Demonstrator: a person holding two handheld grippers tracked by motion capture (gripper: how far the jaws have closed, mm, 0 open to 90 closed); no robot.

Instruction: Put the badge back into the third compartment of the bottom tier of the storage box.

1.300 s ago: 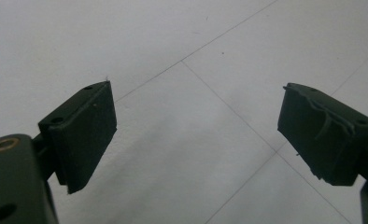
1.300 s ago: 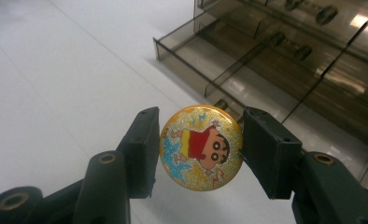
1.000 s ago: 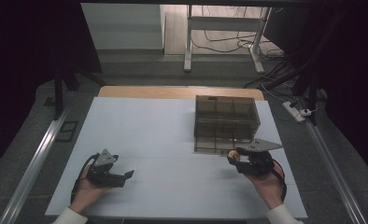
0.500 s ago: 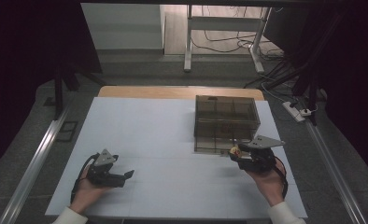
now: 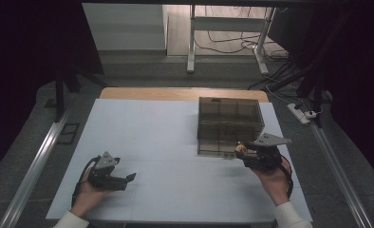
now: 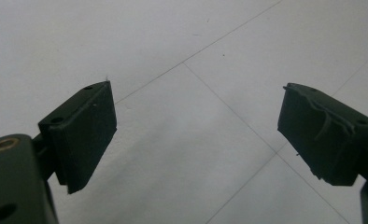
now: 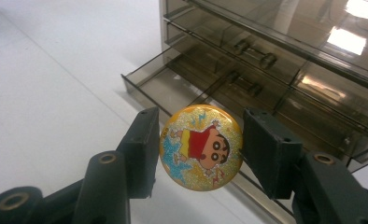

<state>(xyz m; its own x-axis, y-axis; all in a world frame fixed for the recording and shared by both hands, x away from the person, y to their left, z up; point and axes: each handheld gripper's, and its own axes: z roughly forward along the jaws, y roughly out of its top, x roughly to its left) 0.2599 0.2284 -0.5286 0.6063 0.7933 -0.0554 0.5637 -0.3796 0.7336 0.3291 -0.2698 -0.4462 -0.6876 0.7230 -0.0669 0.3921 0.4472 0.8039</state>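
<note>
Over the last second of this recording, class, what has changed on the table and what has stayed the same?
The right gripper, shut on the round cartoon badge, has shifted slightly left and forward toward the smoky drawer box, whose bottom drawer stands open. Nothing was picked up or released. The left gripper stays open over the white table; the box has not moved.

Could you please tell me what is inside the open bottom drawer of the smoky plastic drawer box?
The open drawer of the drawer box looks bare where visible. The badge held in the right gripper covers its near end.
</note>
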